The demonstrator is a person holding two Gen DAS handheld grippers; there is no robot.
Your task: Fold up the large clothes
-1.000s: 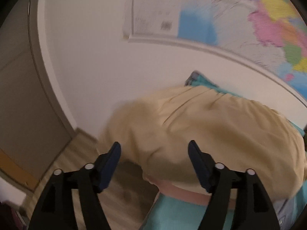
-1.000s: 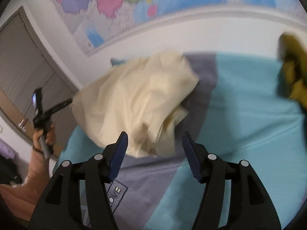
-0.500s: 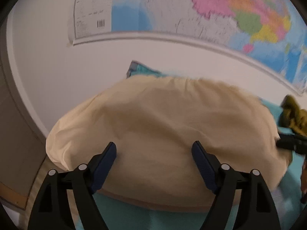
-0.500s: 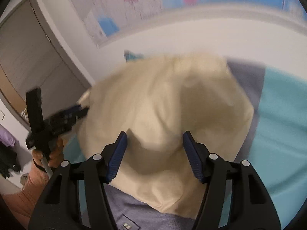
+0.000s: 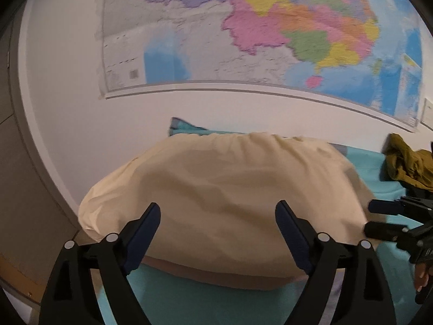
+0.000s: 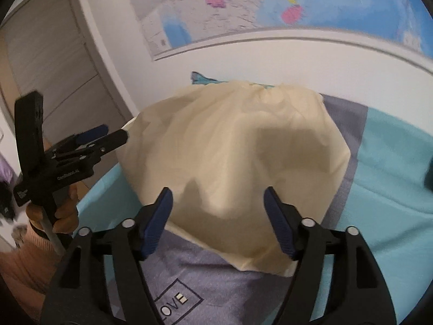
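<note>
Spreading a cream garment (image 5: 224, 200) over the bed (image 6: 392, 168), both grippers empty.

Left gripper (image 5: 217, 224) and right gripper (image 6: 217, 211) each stand wide open with nothing between the fingers; the cloth lies beyond their tips, not pinched. The garment sits in a rumpled mound on the teal and grey bedding, its far edge bunched near the wall under the map (image 5: 270, 35), its left side overhanging the bed's edge. An olive garment (image 5: 408, 159) lies apart to the right. Risks, as I judge them: the overhang may drag the cloth to the floor, a grab at the mound may catch several layers or the sheet beneath, and the wrinkles would then be folded in.
</note>
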